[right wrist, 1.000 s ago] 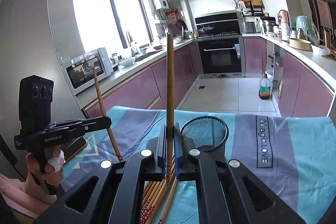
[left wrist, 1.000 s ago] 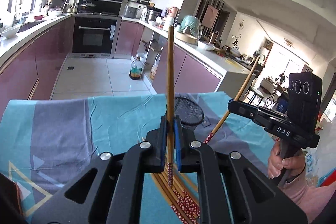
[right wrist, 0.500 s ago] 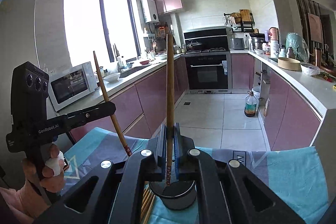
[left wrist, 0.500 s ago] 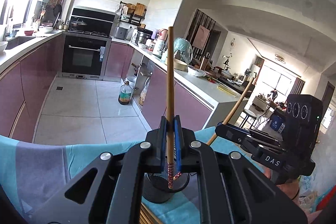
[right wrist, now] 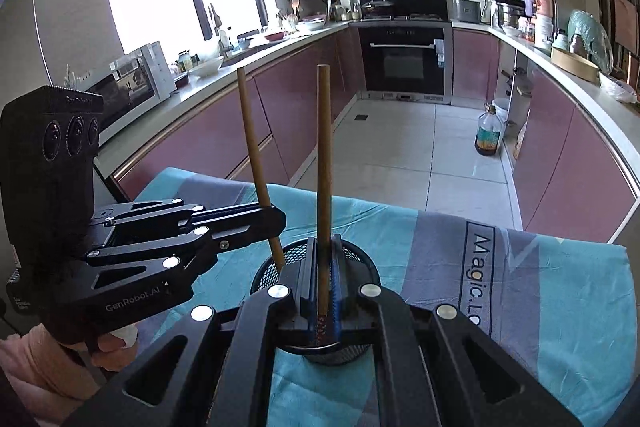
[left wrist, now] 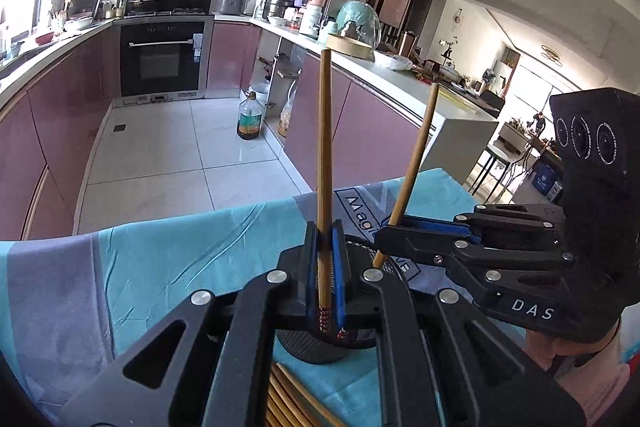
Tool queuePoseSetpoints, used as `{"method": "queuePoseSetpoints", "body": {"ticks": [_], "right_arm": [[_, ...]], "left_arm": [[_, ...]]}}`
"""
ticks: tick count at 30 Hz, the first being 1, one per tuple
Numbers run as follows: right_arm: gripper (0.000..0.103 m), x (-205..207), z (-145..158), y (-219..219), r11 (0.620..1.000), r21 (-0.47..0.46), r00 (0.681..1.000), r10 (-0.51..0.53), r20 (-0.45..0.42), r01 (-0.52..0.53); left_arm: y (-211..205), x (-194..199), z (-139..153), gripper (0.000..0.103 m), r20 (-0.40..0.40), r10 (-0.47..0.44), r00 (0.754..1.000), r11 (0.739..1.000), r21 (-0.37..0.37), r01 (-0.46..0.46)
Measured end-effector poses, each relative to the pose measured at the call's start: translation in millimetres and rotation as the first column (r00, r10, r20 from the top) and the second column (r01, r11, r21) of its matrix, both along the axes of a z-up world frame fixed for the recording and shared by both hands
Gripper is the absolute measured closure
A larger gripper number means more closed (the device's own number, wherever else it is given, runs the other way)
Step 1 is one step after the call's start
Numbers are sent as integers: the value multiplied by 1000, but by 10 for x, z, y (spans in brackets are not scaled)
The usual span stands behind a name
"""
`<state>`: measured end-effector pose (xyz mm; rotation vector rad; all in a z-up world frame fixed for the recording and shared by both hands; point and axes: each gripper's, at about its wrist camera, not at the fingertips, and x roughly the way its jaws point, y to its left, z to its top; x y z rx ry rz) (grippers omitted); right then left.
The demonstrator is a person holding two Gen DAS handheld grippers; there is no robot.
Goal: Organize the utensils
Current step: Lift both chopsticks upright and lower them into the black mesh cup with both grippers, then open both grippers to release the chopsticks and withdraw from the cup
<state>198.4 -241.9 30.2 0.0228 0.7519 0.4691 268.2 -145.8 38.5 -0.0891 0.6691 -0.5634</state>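
since half a second ago both grippers have dropped closer to the black mesh cup (right wrist: 316, 307). the left gripper (left wrist: 325, 267) pinches an upright wooden chopstick (left wrist: 323, 163) over the cup; the right gripper (right wrist: 324, 283) pinches another chopstick (right wrist: 323, 163). the teal cloth (right wrist: 520, 287) reads "magic.lo". loose chopsticks (left wrist: 288, 399) lie beside the cup.
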Motion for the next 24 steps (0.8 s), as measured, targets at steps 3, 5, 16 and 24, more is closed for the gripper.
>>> {"method": "queuePoseSetpoints", "body": {"ticks": [3,5,16,24], "right_arm": [[97,54,-29,23,1000,-3,1000,-9,-15,9],[95,77,-30,38,1000,-4,1000,-17,-17,17],[79,81,-1,-54,997,42,998,-60,25,59],[61,-175,73,-86,996,84,996,-50,74,43]], "left_arm": [[-47,55,-127,95,-1,-1,1000,1000,17,1],[-54,82,-160,95,1,-1,1000,1000,27,1],[133,31,-238,82,16,30,999,999,24,-30],[508,-376,-150,72,94,93,991,996,-7,-93]]}}
